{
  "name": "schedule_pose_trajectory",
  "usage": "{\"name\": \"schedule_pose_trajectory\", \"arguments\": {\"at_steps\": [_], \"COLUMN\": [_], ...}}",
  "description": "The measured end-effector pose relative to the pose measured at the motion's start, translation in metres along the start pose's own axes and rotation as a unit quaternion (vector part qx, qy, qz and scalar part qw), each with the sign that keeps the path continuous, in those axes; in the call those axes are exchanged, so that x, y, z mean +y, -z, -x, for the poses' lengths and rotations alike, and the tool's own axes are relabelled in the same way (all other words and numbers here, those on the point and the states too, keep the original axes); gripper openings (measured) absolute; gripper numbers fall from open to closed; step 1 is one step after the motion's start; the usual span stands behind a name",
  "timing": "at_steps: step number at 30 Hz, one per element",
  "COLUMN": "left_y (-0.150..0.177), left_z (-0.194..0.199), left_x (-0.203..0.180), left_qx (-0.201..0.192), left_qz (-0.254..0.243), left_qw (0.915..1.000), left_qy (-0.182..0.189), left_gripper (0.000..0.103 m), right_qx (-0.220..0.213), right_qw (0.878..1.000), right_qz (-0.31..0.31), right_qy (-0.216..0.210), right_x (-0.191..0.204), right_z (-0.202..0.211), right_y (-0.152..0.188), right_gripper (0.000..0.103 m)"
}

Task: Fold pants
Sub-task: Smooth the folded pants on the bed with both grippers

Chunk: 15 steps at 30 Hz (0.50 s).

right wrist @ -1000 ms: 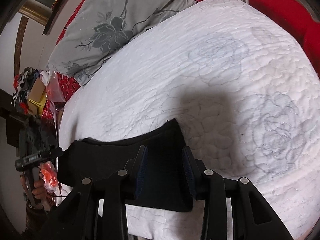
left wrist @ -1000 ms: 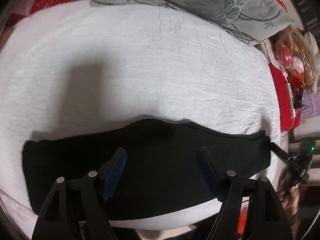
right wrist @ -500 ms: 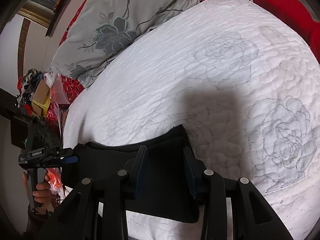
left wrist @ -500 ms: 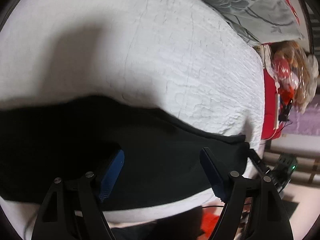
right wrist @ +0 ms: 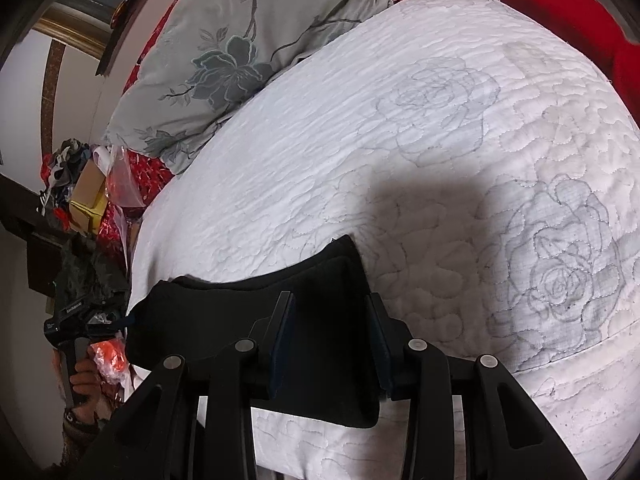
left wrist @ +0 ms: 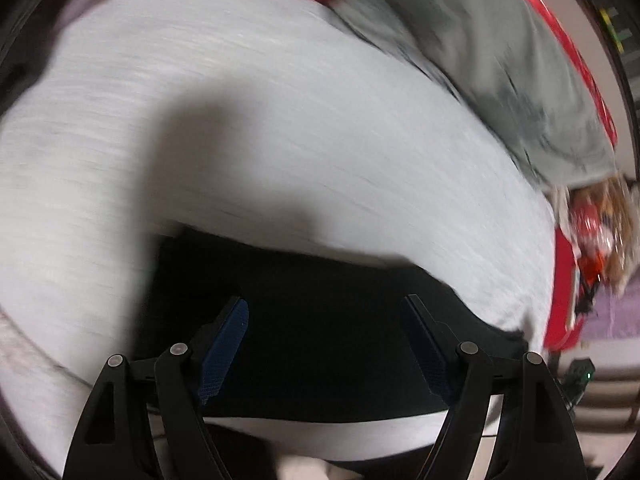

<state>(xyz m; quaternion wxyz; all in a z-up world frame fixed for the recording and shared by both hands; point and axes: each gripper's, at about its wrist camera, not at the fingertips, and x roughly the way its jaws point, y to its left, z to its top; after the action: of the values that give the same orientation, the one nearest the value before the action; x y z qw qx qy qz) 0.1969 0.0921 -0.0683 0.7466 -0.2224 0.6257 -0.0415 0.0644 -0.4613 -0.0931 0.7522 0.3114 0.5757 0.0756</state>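
The black pants (left wrist: 320,320) lie folded flat in a long strip on the white quilted bedspread (left wrist: 280,140) near the bed's front edge; the left wrist view is motion-blurred. My left gripper (left wrist: 324,312) is open and empty, its blue-padded fingers (left wrist: 228,336) hovering over the pants. In the right wrist view the pants (right wrist: 224,320) end in a squared corner. My right gripper (right wrist: 330,308) is open over that end, jaws apart with black cloth seen between them, not pinching it. The left gripper (right wrist: 84,316) shows at the pants' far end.
A grey floral pillow (right wrist: 240,52) and red bedding (right wrist: 560,4) lie at the head of the bed. Bags, a box and clutter (right wrist: 88,196) sit beside the bed. The bedspread (right wrist: 440,140) beyond the pants is bare, with stitched rose patterns.
The left gripper has swung quickly sideways along the pants, so their left end now shows in its blurred view. The right gripper has stayed over its end, edging slightly forward.
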Motion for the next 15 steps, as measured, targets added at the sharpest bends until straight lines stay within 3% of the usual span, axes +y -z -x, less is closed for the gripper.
{"name": "schedule_pose_trajectory", "arguments": {"at_steps": [6, 10, 15], "left_y": [-0.003, 0.003, -0.001], "left_z": [0.012, -0.008, -0.036], "left_x": [0.065, 0.075, 0.079], "left_qx": [0.006, 0.026, 0.046], "left_qz": [0.032, 0.040, 0.003], "left_qw": [0.9987, 0.9988, 0.9989], "left_qy": [-0.038, -0.008, 0.012], "left_gripper": [0.084, 0.084, 0.084], "right_qx": [-0.002, -0.005, -0.002], "right_qw": [1.000, 1.000, 1.000], "right_qz": [-0.008, -0.015, -0.017], "right_qy": [-0.001, 0.003, 0.015], "right_x": [0.003, 0.007, 0.008], "right_z": [-0.006, -0.010, -0.012], "right_y": [-0.004, -0.007, -0.010], "right_gripper": [0.038, 0.041, 0.041]}}
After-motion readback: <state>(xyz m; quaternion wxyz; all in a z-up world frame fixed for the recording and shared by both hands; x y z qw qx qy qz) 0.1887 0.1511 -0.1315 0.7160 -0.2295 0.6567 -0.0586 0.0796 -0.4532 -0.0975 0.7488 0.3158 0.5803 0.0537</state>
